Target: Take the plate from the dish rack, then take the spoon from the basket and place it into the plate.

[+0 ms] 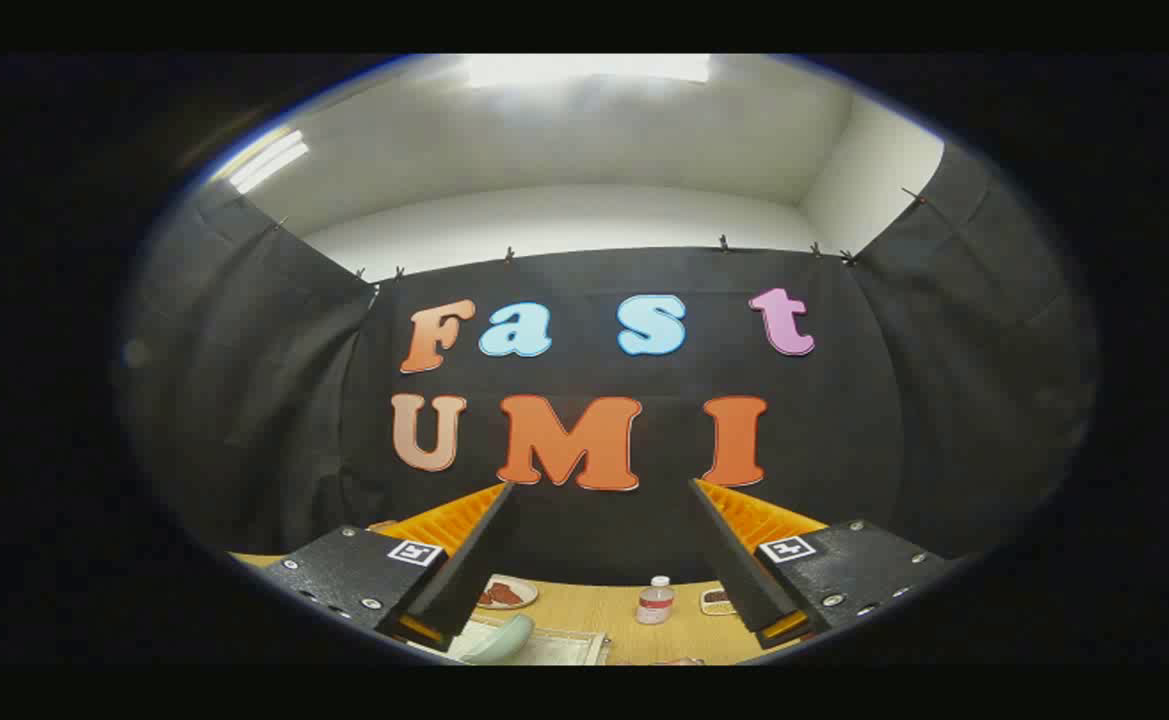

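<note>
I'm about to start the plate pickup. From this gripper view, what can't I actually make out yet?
- Pale green object beyond the open gripper: cut off by the view's lower edge and the left finger; plate or not, unclear.
- Pale mat or rack beneath it: mostly cut off.
- Small dish and its reddish contents: too small.
- Dish past the bottle: half hidden by the right finger.
</note>
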`<state>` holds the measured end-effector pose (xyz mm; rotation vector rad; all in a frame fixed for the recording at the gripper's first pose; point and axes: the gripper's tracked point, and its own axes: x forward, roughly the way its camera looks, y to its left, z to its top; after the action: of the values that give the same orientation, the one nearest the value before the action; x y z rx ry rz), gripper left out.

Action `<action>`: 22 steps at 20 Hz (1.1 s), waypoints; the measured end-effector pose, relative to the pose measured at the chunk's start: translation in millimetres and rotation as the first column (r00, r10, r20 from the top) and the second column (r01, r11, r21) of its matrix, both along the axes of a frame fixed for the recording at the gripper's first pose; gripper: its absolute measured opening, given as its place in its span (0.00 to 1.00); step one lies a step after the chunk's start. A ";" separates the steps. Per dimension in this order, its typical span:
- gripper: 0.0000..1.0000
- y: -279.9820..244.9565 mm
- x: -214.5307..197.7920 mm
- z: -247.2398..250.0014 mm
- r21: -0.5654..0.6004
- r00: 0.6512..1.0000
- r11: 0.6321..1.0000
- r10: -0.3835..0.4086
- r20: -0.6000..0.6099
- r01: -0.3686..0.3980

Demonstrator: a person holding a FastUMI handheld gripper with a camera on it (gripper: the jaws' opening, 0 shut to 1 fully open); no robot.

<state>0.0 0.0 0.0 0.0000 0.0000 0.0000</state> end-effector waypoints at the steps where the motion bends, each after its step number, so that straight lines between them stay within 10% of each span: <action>1: 0.99 -0.6 0.1 2.8 -0.003 1.000 1.000 0.002 0.002 -0.002; 22: 0.99 7.0 0.3 0.9 -0.015 1.000 1.000 0.015 -0.020 -0.015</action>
<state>0.3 7.0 0.9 -0.0152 0.0200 0.0149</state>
